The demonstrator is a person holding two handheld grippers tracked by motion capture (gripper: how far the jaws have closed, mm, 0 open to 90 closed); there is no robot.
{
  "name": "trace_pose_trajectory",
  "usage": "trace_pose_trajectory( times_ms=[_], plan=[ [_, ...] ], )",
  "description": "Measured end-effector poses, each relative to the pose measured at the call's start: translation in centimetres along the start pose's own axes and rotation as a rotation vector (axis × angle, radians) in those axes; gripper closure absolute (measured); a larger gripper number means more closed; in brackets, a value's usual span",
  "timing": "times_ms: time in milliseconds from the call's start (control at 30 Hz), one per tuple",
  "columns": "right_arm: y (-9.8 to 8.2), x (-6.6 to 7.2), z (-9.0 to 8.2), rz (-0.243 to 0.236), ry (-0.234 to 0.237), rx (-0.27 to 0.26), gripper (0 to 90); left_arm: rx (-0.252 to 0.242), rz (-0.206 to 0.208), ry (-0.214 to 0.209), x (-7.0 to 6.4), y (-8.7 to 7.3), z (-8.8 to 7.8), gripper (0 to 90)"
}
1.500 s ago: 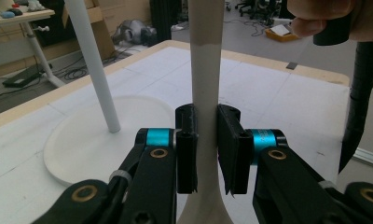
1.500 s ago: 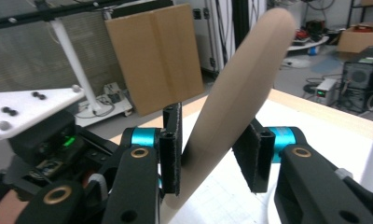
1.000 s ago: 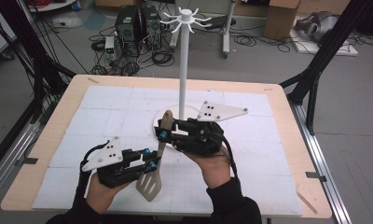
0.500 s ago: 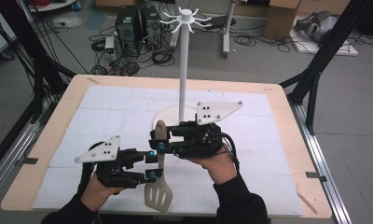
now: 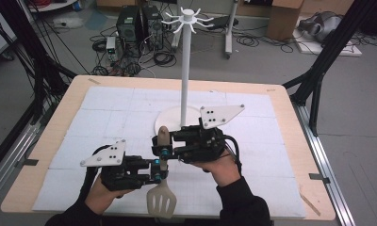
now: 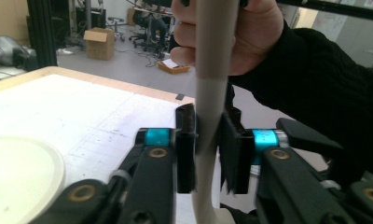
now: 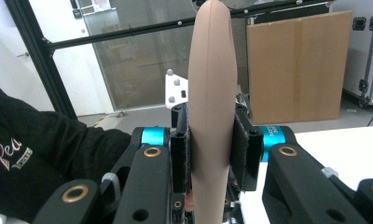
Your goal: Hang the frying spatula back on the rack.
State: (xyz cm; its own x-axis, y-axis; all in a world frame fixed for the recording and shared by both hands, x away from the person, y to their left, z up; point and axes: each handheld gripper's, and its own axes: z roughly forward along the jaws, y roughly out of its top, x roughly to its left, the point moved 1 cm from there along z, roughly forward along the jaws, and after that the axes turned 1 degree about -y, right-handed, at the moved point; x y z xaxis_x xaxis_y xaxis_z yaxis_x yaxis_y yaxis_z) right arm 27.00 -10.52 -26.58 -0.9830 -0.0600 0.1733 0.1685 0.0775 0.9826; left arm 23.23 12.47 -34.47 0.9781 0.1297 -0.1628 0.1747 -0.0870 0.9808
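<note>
A spatula [image 5: 161,203] with a tan handle and a cream slotted head is held above the table's near edge, head toward the person. My right gripper [image 5: 163,149] is shut on the tan handle [image 7: 212,70], whose rounded tip sticks up past the jaws. My left gripper [image 5: 160,169] grips the paler neck [image 6: 210,70] just below, and both pads [image 6: 186,149] press on it. The right gripper [image 7: 211,154] clamps the handle from both sides. In the left gripper view [image 6: 208,149] the person's other hand [image 6: 250,37] shows behind the neck.
A tall white hook rack [image 5: 184,70] rises from a round base [image 5: 175,121] at the table's middle, just beyond the grippers. That base [image 6: 17,172] lies to the left in the left gripper view. A white gridded mat [image 5: 106,113] covers the wooden table [image 5: 64,108].
The spatula has turned from a slant to straight, and its head has slid toward the table's near edge. Both grippers kept hold and shifted slightly nearer the person.
</note>
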Motion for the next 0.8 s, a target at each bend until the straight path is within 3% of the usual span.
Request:
trace_pose_trajectory(
  times_ms=[133,200,233,300,333,400,567,733,800],
  plan=[
    [-0.2,0.1,-0.2,0.006,-0.01,-0.008,72.1,0.002,-0.006,0.019,-0.1,0.0,0.1,78.0],
    [-0.4,0.0,-0.5,0.015,-0.046,-0.021,71.4,0.017,-0.013,0.054,-0.1,0.1,0.1,78.1],
    [-0.5,0.1,-0.7,0.018,-0.078,-0.034,65.3,0.028,-0.015,0.076,-0.1,0.1,0.1,78.2],
    [-0.7,0.4,-1.3,0.021,-0.189,-0.049,39.8,0.046,-0.027,0.116,0.1,0.1,0.0,78.4],
    [-0.9,0.6,-1.8,0.027,-0.245,-0.05,36.0,0.048,-0.031,0.128,0.2,0.1,-0.1,78.4],
    [-1.4,0.9,-2.8,0.029,-0.298,-0.052,30.2,0.05,-0.038,0.144,0.4,0.2,-0.2,78.5],
    [-3.1,2.1,-7.0,0.027,-0.469,-0.089,24.2,0.043,-0.057,0.179,1.5,1.0,-0.5,78.6],
    [-5.0,2.8,-11.2,0.012,-0.734,-0.049,17.9,0.03,-0.05,0.206,3.1,3.2,-0.2,78.6],
    [-5.7,3.1,-12.4,0.007,-0.814,-0.033,16.4,0.039,-0.034,0.224,3.8,4.4,0.1,78.5]
  ],
)
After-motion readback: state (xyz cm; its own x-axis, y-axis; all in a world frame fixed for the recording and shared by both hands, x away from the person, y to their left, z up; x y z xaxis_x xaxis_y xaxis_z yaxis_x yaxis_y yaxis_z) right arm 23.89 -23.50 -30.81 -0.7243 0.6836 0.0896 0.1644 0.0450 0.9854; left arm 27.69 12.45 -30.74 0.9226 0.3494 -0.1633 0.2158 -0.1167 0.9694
